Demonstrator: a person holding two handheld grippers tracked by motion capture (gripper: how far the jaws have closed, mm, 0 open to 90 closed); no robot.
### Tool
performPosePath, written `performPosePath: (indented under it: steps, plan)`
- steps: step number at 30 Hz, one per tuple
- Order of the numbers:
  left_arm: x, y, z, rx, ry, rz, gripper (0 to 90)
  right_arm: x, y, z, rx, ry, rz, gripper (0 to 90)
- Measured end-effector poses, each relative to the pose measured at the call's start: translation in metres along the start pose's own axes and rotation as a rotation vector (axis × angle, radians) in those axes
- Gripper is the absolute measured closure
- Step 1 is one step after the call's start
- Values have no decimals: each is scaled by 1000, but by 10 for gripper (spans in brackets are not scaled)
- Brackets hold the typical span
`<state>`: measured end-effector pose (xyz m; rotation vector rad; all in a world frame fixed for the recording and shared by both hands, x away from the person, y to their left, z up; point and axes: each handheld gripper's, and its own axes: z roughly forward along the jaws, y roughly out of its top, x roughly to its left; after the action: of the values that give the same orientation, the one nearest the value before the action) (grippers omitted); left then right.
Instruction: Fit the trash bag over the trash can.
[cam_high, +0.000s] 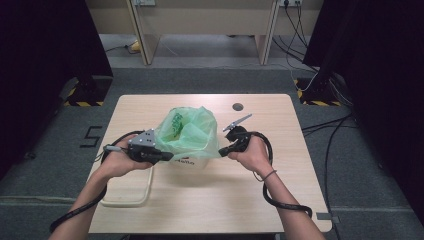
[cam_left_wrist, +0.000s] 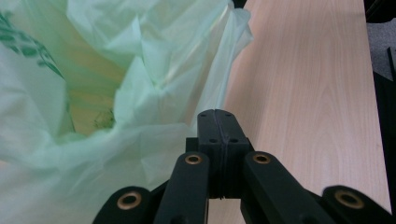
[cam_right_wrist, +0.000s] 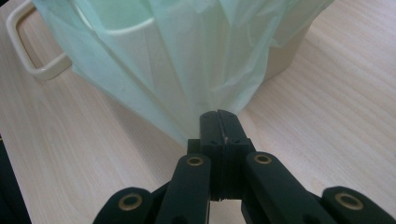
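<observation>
Both grippers, left gripper (cam_high: 167, 158) at the bin's (cam_high: 192, 163) nine o'clock and right gripper (cam_high: 223, 152) at three, have jaws clamped on the green bag (cam_high: 192, 131) to stretch its rim over the bin.

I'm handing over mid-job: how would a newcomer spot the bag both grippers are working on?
Start at the light wooden table and look to its middle, where a cream bin with a loop handle stands. The thin pale green plastic bag with dark green print lines that bin and spills over its rim. It is the one soft, translucent thing there, pinched on either side by the left gripper and right gripper.
</observation>
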<state>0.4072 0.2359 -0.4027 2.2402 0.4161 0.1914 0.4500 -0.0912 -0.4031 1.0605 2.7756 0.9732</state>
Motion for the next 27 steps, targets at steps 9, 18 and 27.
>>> performPosePath:
  steps: [9, 18, 27]
  plan:
    - [-6, -18, 16, 90, -33, -14, 895, -1, -6, 7, 47, 9, 2, 900]
    - [-13, -16, -1, 36, -15, -28, 674, -1, -8, 4, 37, 7, -4, 766]
    - [-6, -4, -39, -104, 126, -85, 482, 3, 10, -23, -122, -50, -56, 640]
